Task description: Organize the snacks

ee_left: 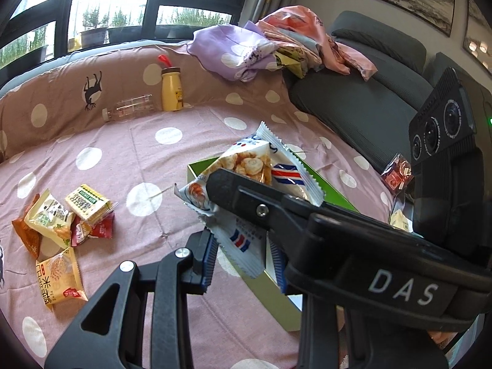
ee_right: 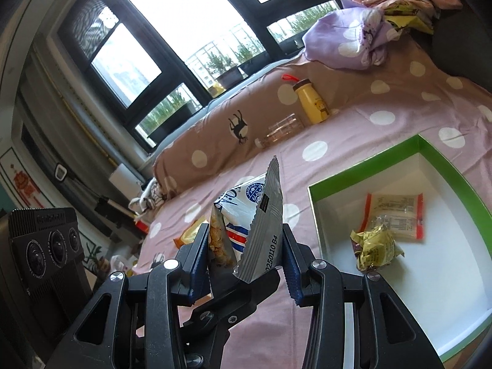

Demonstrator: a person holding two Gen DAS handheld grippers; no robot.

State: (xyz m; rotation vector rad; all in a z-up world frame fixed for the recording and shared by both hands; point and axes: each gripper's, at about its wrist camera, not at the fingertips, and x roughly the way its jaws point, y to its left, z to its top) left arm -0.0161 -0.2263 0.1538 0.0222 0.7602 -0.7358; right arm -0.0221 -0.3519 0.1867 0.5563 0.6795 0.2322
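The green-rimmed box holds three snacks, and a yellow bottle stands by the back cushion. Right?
No, two: the right wrist view shows only an orange-edged packet and a crumpled yellow wrapper in the green-rimmed box. The yellow bottle does stand there.

Both hand-held grippers, left point(ee_left: 243, 255) and right point(ee_right: 244, 253), meet, jaws parted.
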